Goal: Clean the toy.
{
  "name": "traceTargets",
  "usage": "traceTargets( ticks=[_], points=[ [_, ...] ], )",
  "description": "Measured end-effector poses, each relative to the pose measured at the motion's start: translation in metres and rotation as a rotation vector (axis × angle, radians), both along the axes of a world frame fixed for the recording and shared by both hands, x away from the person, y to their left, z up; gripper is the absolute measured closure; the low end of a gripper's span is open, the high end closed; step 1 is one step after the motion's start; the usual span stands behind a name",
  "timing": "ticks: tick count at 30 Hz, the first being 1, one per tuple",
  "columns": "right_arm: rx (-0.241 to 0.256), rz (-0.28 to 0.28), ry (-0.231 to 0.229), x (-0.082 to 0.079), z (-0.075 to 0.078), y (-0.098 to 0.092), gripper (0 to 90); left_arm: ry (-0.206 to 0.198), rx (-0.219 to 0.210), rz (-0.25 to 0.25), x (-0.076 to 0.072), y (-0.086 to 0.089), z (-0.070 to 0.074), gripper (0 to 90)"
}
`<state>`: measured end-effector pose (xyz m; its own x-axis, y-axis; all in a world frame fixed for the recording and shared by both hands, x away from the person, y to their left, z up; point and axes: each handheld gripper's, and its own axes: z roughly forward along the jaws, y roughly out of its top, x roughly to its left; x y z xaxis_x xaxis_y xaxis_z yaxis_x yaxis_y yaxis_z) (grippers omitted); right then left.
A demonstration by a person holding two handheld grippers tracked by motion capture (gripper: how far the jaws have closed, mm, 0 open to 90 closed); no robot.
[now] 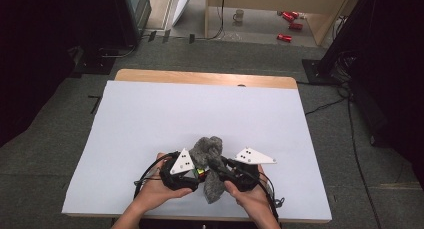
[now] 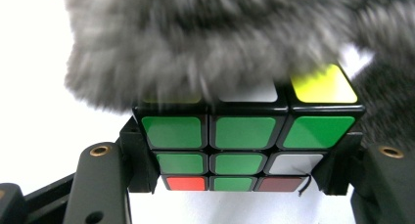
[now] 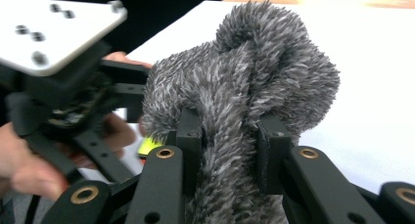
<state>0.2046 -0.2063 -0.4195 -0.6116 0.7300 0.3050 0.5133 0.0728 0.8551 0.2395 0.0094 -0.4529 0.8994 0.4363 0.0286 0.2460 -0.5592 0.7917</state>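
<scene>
Here, near the front edge of the worktop [image 1: 150, 119], which is covered by a white sheet, the person holds both tongs close together. The left tongs [image 1: 192, 173] are clenched on a Rubik's cube [image 2: 244, 136]: in the left gripper view the two black jaws press on its left and right sides, and the face toward the camera is mostly green, with one white tile at the right of the middle row and a red tile at the bottom left. On the top face of the cube a yellow tile and a white tile are visible, and the rest is covered by a grey fluffy cloth [image 2: 205, 43] that lies over the cube. The right tongs [image 3: 227, 141] are grasping this same cloth: in the right gripper view a thick fold of grey fur passes between the two jaws, and above them the cloth rises in a rounded bunch. In the high view the cloth [image 1: 212, 164] stands between the two tongs, touching both, and the left hand [image 1: 157, 189] and the right hand [image 1: 252, 196] come in from the bottom edge. On the floor behind the worktop there are a mug [image 1: 239, 15] and some red cans [image 1: 290, 19], well apart from the work.
</scene>
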Motion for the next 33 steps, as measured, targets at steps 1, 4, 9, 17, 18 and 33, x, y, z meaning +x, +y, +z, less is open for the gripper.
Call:
traceTargets(
  ticks=[1,4,9,17,18,33],
  points=[
    [-0.006,-0.001,-0.004,-0.001,0.001,0.002,70.1,-0.001,0.006,0.001,0.000,0.000,0.000,34.6],
    [0.037,0.027,0.029,-0.001,0.001,0.004,70.1,-0.004,0.017,0.012,0.000,-0.001,-0.001,34.5],
    [0.027,0.040,0.019,-0.003,0.002,0.007,70.0,-0.004,0.017,0.015,0.000,-0.001,-0.001,34.6],
    [-0.052,0.002,-0.025,-0.002,0.000,0.005,70.0,-0.006,0.016,0.014,0.000,0.000,0.000,34.6],
    [-0.052,0.002,-0.025,-0.002,0.000,0.005,70.0,-0.006,0.016,0.014,0.000,0.000,0.000,34.6],
    [-0.065,-0.048,0.010,0.003,-0.003,0.003,69.8,-0.001,0.016,0.025,0.001,0.000,-0.002,34.5]
  ],
)
